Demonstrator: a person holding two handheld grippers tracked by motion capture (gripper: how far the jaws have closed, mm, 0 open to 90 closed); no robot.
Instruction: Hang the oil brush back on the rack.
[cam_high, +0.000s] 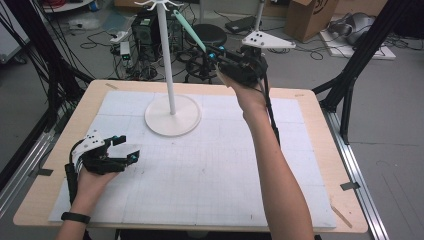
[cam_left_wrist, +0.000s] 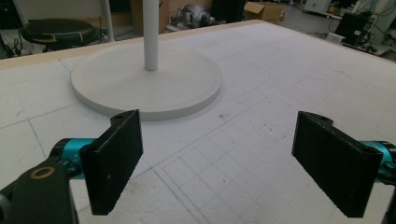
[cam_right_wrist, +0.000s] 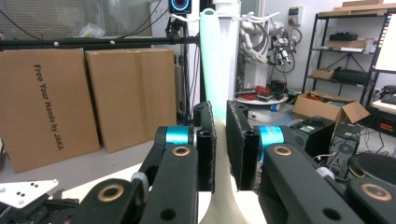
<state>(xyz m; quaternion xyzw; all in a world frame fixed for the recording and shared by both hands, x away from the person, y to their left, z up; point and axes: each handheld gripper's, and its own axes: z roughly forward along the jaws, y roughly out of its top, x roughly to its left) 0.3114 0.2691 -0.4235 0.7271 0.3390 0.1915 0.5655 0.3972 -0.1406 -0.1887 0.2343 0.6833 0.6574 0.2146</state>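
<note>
Right gripper (cam_high: 216, 56) clenched on a long mint-green and cream tool (cam_high: 192, 34), held up beside the white stand's pole (cam_high: 167, 60).

Largest first: the wooden table (cam_high: 320, 150) carries a white gridded mat (cam_high: 225, 170), and on the mat's far half sits the stand's round base (cam_high: 173, 116) with the pole rising from its centre. At the near left, the left gripper (cam_high: 126, 148) rests on the mat with its jaws released and wide apart, nothing between them; in the left gripper view the base (cam_left_wrist: 145, 81) lies ahead of its pads (cam_left_wrist: 116, 161). In the right gripper view the tool (cam_right_wrist: 215, 93) runs up between the two pads (cam_right_wrist: 206, 149), cream at the grip and green above, its tip close to the pole's top.
</note>
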